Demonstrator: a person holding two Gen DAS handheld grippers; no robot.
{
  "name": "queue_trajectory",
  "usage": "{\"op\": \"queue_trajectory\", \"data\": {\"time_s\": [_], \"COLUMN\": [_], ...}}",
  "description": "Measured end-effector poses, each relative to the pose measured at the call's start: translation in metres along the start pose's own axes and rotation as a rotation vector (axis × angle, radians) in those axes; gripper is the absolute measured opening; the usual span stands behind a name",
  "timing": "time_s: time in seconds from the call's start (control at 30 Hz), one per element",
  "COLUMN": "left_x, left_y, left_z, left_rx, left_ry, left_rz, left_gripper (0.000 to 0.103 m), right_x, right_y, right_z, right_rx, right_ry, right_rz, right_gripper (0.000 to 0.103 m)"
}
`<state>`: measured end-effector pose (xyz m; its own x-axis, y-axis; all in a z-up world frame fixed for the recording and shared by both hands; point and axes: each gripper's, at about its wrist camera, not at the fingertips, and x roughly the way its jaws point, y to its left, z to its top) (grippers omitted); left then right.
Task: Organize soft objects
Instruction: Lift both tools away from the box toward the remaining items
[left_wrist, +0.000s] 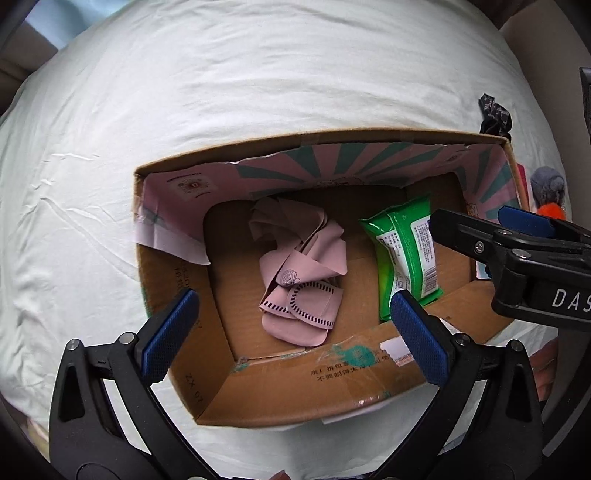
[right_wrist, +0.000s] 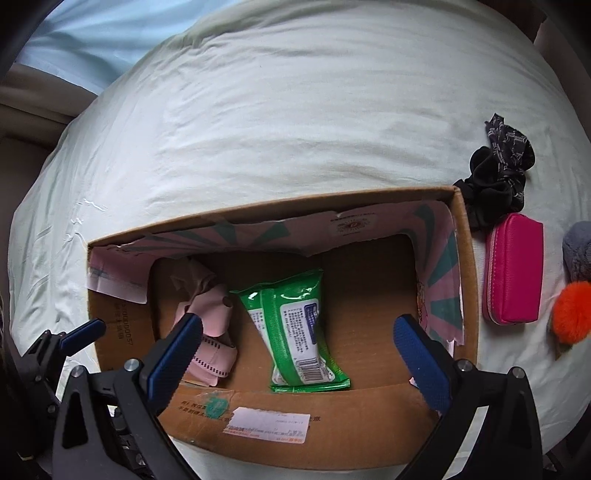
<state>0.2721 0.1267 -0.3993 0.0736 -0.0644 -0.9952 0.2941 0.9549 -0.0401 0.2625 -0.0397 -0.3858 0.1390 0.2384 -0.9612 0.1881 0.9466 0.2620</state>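
Note:
An open cardboard box (left_wrist: 295, 391) (right_wrist: 295, 417) sits on the white bed. Inside lie a crumpled pink cloth (left_wrist: 303, 273) (right_wrist: 214, 325) and a green wipes pack (left_wrist: 406, 251) (right_wrist: 295, 332). My left gripper (left_wrist: 295, 336) is open and empty, above the box's near side over the pink cloth. My right gripper (right_wrist: 299, 350) is open and empty, above the box over the wipes pack; it also shows at the right of the left wrist view (left_wrist: 491, 225). The left gripper's tip (right_wrist: 81, 336) shows at the left of the right wrist view.
Right of the box on the bed lie a black scrunchie (right_wrist: 495, 184) (left_wrist: 493, 114), a magenta zip pouch (right_wrist: 513, 269), and a grey and orange fluffy toy (right_wrist: 576, 295) (left_wrist: 550, 192). The white sheet (left_wrist: 258, 74) spreads beyond the box.

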Motion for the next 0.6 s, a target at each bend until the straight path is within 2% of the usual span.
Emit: {"op": "queue_trajectory", "data": {"time_s": [0.27,0.6], "left_x": [-0.039,-0.129], "left_y": [0.001,0.004], "left_z": [-0.012,-0.034], "left_rx": [0.009,-0.014], "left_ry": [-0.066,-0.209], "left_rz": [0.027,0.052], "left_gripper": [0.103,0.103], "right_x": [-0.043,-0.141], "right_y": [0.011,0.041], "right_z": [-0.006,-0.032], "right_rx": [-0.032,-0.140], "right_ry": [-0.055,-0.219], "right_rz": [0.001,-0.015], "right_gripper": [0.103,0.103]}}
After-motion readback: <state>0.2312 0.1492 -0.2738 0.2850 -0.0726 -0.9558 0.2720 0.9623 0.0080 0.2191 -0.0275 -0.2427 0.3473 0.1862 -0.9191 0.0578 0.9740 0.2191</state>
